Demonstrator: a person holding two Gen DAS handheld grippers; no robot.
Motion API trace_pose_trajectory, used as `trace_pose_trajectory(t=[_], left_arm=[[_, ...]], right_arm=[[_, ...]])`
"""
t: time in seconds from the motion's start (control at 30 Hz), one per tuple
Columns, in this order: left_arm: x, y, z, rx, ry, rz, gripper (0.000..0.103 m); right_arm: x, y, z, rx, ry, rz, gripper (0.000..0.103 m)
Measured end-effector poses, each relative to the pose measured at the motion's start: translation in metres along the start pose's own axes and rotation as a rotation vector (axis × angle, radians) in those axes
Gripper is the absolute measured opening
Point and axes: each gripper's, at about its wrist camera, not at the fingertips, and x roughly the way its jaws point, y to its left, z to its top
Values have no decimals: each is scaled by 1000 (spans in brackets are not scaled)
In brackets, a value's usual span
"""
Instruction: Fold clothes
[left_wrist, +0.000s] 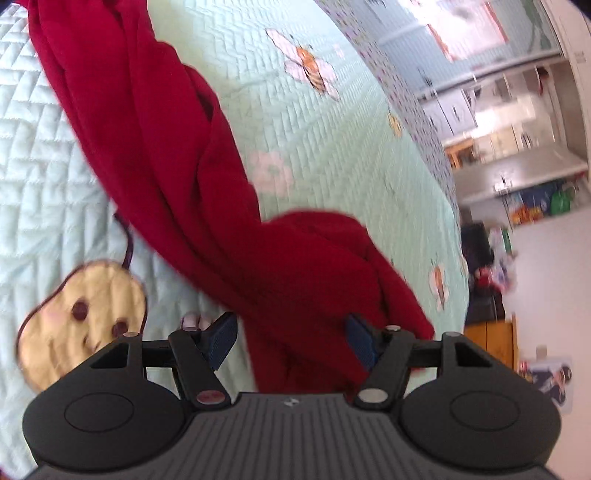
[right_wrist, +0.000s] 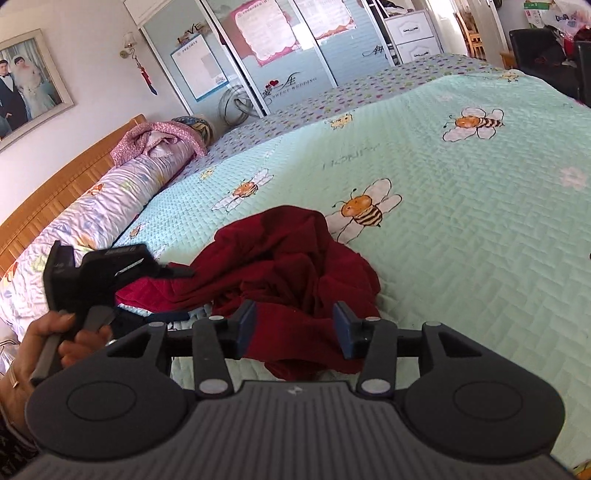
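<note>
A dark red garment (right_wrist: 295, 266) lies crumpled on the mint quilted bedspread (right_wrist: 461, 221) with bee pictures. My right gripper (right_wrist: 295, 326) is open just above the garment's near edge, and red cloth shows between its blue pads (right_wrist: 245, 325). In the left wrist view the red garment (left_wrist: 177, 158) stretches from the top left down between the fingers of my left gripper (left_wrist: 291, 341), which stand wide open around it. The left gripper (right_wrist: 110, 273), held in a person's hand (right_wrist: 40, 343), shows side-on with its tip at the garment's left edge.
A rolled floral duvet (right_wrist: 110, 192) lies along the wooden headboard (right_wrist: 55, 177) at the left. Glass wardrobe doors (right_wrist: 258, 55) stand beyond the bed, and dark chairs (right_wrist: 543, 55) at the far right. A beige appliqué (left_wrist: 81, 321) is stitched on the quilt.
</note>
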Motion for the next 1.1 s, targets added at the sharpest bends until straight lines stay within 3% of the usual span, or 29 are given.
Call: trace_pose_trajectory(t=[0.23,0.27,0.33,0.4,0.5,0.6,0.77,0.9,1.1], left_arm=[[22,2,9,-66,-42,29,68],[22,-2,9,-33,-61,28,63],[16,-21,12,104,-110,43,35],[7,-44,15,244,-163,60,27],[-15,-76,16,393,-235,44,24],[-49,-99,10,478,-301,-31,23],[-114,-101,-5,496,-402,-138,22],[-150,-84,-10,507,-493,-51,22],[-176,-48,-12,468,-487,127,22]], right_arm=[[-2,3,-14,-23,24,-43,51],[-2,2,-15,-22,27,-51,52],[-2,1,-19,-21,32,-66,52],[-2,0,-23,-19,38,-82,52],[-2,-2,-28,-17,44,-102,52],[-2,0,-32,-25,45,-106,52],[1,3,-37,-42,62,-105,53],[7,13,-38,-80,108,-77,57],[35,57,-26,-245,235,-111,64]])
